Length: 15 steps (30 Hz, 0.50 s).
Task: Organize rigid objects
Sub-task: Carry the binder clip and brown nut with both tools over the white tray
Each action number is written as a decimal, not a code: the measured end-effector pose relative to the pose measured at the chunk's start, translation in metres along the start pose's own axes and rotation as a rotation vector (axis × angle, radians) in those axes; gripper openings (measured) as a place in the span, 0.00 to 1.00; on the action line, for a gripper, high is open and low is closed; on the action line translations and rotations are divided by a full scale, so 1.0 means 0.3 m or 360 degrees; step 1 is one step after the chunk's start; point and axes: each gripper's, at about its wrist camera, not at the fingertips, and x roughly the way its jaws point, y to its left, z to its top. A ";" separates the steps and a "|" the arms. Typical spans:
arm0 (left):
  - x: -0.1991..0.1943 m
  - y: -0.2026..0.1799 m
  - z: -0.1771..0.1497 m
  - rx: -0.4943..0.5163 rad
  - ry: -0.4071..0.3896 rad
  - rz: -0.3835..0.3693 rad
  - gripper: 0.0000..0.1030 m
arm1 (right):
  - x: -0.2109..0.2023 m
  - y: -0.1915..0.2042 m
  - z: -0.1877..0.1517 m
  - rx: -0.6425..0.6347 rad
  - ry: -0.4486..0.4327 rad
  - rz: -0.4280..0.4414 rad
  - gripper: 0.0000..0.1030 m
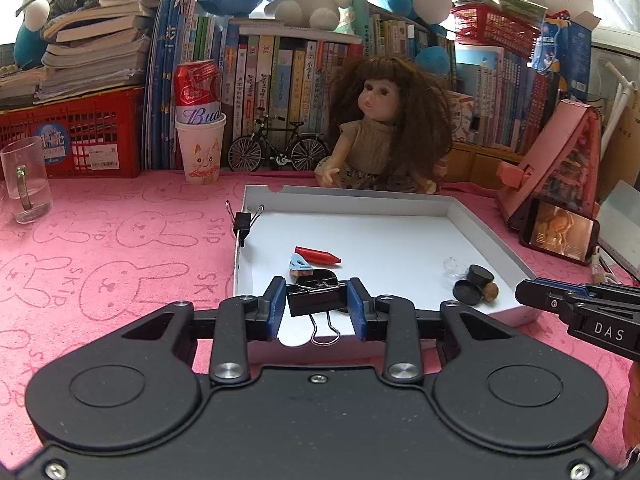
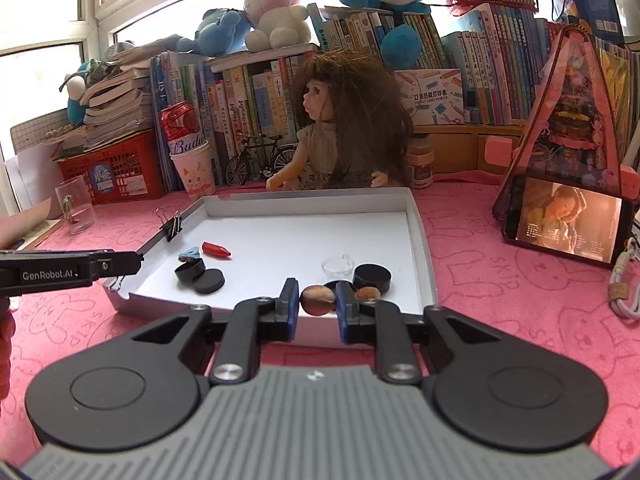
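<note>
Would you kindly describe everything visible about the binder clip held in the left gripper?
The black binder clip has a glossy, sheet-metal-looking body and silver wire handles. The left gripper is shut on it, its blue pads pressing the body's two ends. One wire loop hangs down toward the camera; the other lies folded on top. It is held above the near edge of the white tray, touching nothing else.

**What I can't make out from here**

My left hand-held gripper (image 1: 317, 300) covers the near rim of the shallow white cardboard tray (image 1: 486, 216) and part of the round black lidded pot (image 1: 320, 276) behind the black binder clip (image 1: 316, 300) it clamps. The small brown nut-like lump (image 2: 367, 293) is half hidden behind my right hand-held gripper (image 2: 318, 300). Book spines are too small to read.
</note>
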 end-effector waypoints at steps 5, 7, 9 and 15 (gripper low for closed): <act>0.064 0.004 0.013 -0.0021 0.0030 0.0004 0.31 | 0.067 -0.013 0.026 0.0092 0.0029 0.0024 0.23; 0.090 0.001 0.014 -0.0012 0.0040 0.0014 0.31 | 0.096 -0.019 0.035 0.0126 0.0043 0.0034 0.23; 0.117 0.000 0.018 -0.0004 0.0054 0.0033 0.31 | 0.123 -0.024 0.040 0.0147 0.0059 0.0037 0.23; 0.176 0.003 0.018 -0.0001 0.0088 0.0066 0.31 | 0.181 -0.036 0.035 0.0187 0.0122 0.0033 0.23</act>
